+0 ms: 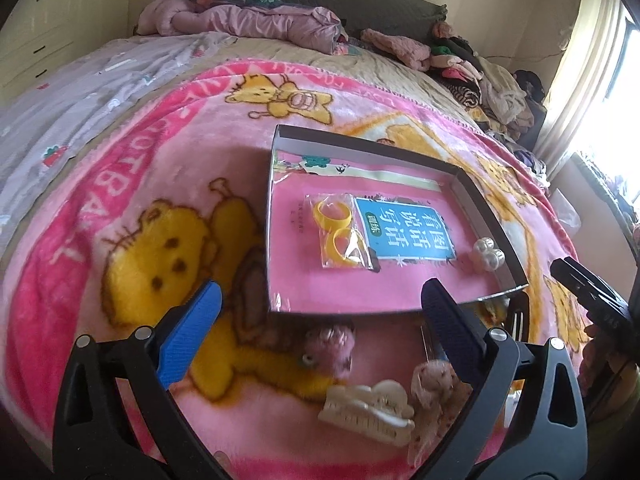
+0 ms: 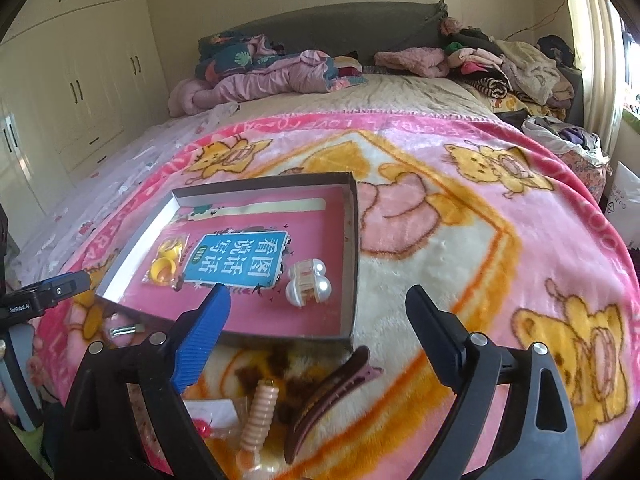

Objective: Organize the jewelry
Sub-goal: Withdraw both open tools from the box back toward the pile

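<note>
A shallow open box [image 1: 384,152] [image 2: 356,240] with a pink book cover inside lies on the pink blanket. It holds a clear bag of yellow rings [image 1: 338,236] [image 2: 166,264] and a pearl hair clip [image 1: 489,258] [image 2: 308,282]. My left gripper [image 1: 320,304] is open and empty, just short of the box's near edge, above a pink scrunchie [image 1: 330,344], a cream claw clip [image 1: 368,408] and a pink bow [image 1: 434,392]. My right gripper [image 2: 320,312] is open and empty over the box's near right corner. Below it lie a brown hair clip [image 2: 324,396] and a peach spiral tie [image 2: 260,416].
The pink cartoon blanket [image 2: 480,240] covers a bed. Piled clothes [image 2: 500,64] and bedding [image 2: 264,72] lie at the headboard. A small metal clip [image 2: 124,330] lies left of the box. The left gripper [image 2: 44,292] shows at the right view's left edge. Wardrobes [image 2: 80,80] stand left.
</note>
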`<move>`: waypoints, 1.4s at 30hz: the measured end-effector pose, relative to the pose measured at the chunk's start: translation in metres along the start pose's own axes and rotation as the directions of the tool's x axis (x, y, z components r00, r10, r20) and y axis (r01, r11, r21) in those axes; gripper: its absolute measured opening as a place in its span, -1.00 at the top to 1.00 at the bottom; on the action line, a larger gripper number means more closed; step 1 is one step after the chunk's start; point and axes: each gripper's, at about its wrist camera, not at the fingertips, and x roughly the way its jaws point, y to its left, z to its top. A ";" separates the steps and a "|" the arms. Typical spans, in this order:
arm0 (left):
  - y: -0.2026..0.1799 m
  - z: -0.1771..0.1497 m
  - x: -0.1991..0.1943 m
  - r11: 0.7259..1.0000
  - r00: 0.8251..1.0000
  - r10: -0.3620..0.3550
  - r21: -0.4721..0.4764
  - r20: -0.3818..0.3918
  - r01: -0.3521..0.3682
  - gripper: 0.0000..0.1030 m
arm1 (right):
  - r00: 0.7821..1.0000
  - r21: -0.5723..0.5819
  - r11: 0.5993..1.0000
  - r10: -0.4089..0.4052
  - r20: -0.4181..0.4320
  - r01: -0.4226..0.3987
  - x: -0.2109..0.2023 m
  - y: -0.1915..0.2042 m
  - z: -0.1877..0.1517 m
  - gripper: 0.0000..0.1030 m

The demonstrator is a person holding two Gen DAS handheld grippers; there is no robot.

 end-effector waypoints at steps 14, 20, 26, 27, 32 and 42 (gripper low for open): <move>-0.003 -0.022 -0.032 1.000 1.000 0.013 0.007 0.025 -0.013 -0.78 | 1.000 -0.029 1.000 0.005 0.012 -0.004 -0.038 0.005 -0.024 -0.70; -0.008 -0.033 -0.039 1.000 1.000 0.016 0.025 0.026 -0.017 -0.78 | 1.000 -0.046 0.999 0.018 0.008 -0.018 -0.049 0.010 -0.034 -0.70; -0.014 -0.043 -0.041 0.999 1.000 0.021 0.049 0.015 -0.022 -0.78 | 0.999 -0.054 0.998 0.038 -0.011 -0.039 -0.053 0.017 -0.044 -0.70; -0.014 -0.045 -0.042 0.998 1.000 0.021 0.051 0.012 -0.022 -0.78 | 0.999 -0.057 0.997 0.042 -0.014 -0.043 -0.053 0.019 -0.046 -0.70; -0.016 -0.053 -0.042 0.998 1.000 0.027 0.061 0.000 -0.027 -0.78 | 0.997 -0.069 0.995 0.063 -0.035 -0.065 -0.053 0.027 -0.055 -0.70; -0.021 -0.074 -0.035 0.996 0.998 0.029 0.089 -0.047 -0.025 -0.78 | 0.994 -0.074 0.994 0.072 -0.087 -0.078 -0.047 0.034 -0.076 -0.69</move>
